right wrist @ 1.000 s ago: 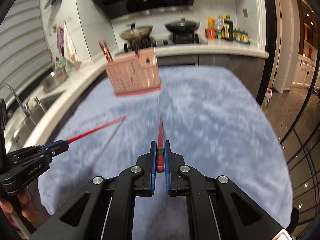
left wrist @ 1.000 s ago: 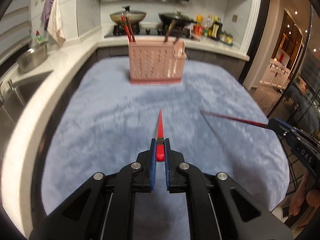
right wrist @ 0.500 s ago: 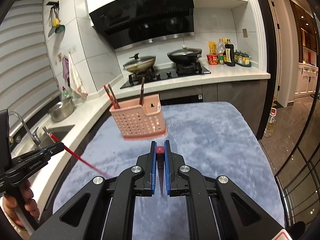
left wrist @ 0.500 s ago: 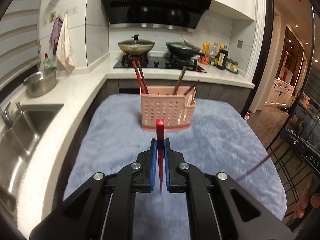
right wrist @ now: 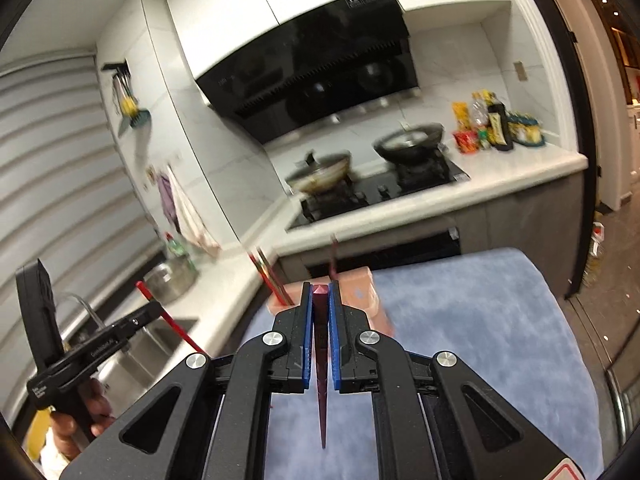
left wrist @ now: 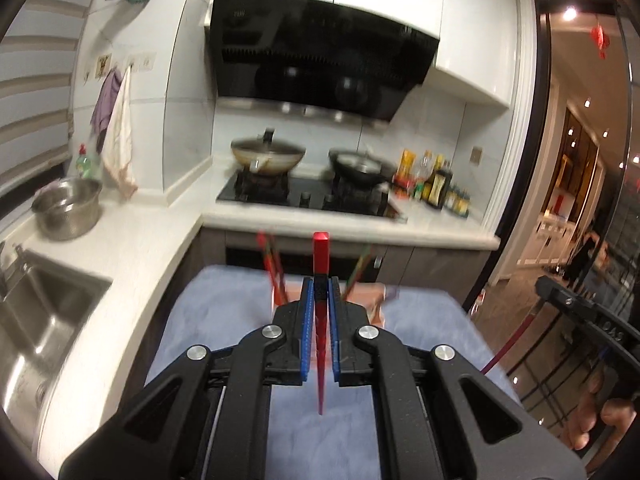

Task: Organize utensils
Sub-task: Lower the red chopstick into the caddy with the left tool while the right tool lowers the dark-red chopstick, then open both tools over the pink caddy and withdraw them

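Note:
My left gripper [left wrist: 320, 284] is shut on a bright red chopstick [left wrist: 321, 256], held upright with its thick end up and thin tip down. My right gripper [right wrist: 320, 294] is shut on a dark red chopstick [right wrist: 321, 392], also upright with the tip down. The pink perforated utensil basket [right wrist: 362, 296] stands on the blue cloth [right wrist: 480, 320] just beyond both grippers, mostly hidden behind the fingers; it also shows in the left wrist view [left wrist: 374, 298]. Several chopsticks [left wrist: 274, 272] stand in it. Each gripper appears in the other's view: the right one [left wrist: 568, 312], the left one [right wrist: 132, 324].
A sink [left wrist: 36, 320] and a steel pot [left wrist: 66, 208] are on the white counter at the left. A stove with two woks [left wrist: 268, 156] and condiment bottles [left wrist: 436, 184] lie behind the table. A doorway [left wrist: 580, 200] opens at the right.
Both grippers have risen and tilted up, with their chopsticks turned from pointing forward to upright, tips down. The basket has dropped behind the fingers in both views.

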`<state>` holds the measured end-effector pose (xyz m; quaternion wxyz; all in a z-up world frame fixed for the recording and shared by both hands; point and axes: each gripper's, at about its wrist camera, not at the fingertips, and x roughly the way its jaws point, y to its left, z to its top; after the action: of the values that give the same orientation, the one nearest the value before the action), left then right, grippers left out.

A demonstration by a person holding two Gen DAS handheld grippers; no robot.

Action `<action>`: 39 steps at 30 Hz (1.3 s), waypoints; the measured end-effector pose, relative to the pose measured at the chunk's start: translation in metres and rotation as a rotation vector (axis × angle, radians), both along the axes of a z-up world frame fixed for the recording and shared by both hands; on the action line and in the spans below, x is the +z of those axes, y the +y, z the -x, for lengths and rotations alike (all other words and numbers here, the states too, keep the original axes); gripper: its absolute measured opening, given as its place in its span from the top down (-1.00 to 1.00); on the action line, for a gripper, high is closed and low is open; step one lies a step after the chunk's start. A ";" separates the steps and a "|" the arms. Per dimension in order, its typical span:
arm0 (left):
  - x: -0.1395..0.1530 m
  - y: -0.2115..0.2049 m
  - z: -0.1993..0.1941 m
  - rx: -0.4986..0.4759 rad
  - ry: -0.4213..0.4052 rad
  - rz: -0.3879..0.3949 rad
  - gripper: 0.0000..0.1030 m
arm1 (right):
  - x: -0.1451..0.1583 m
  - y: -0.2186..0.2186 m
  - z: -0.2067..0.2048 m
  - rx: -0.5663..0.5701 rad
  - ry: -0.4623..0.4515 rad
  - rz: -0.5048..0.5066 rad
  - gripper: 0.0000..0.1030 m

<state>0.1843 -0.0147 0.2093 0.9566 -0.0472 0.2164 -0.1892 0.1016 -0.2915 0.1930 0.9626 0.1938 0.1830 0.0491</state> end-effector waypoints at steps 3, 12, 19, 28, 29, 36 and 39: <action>0.023 -0.004 -0.022 0.011 -0.062 0.022 0.87 | 0.024 0.002 -0.031 -0.004 -0.063 0.009 0.87; 0.038 -0.030 -0.095 0.050 -0.131 -0.018 0.87 | 0.052 0.010 -0.123 -0.028 -0.129 0.025 0.87; 0.003 -0.038 -0.138 0.057 -0.076 -0.031 0.87 | 0.030 0.019 -0.180 -0.029 -0.078 0.048 0.87; -0.043 -0.037 -0.166 0.038 0.025 -0.026 0.86 | -0.040 0.027 -0.216 0.004 0.083 0.069 0.86; -0.044 -0.037 -0.165 0.039 0.028 -0.024 0.86 | -0.044 0.027 -0.217 0.005 0.094 0.072 0.86; -0.034 -0.033 -0.149 0.120 -0.039 -0.046 -0.16 | -0.035 0.023 -0.208 -0.034 0.072 0.087 0.19; -0.030 -0.036 -0.138 0.126 -0.042 -0.080 -0.22 | -0.025 0.023 -0.196 -0.032 0.061 0.101 0.09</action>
<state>0.3219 -0.0507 0.1793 0.9721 -0.0184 0.2004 -0.1206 0.2972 -0.2690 0.1684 0.9658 0.1492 0.2114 0.0185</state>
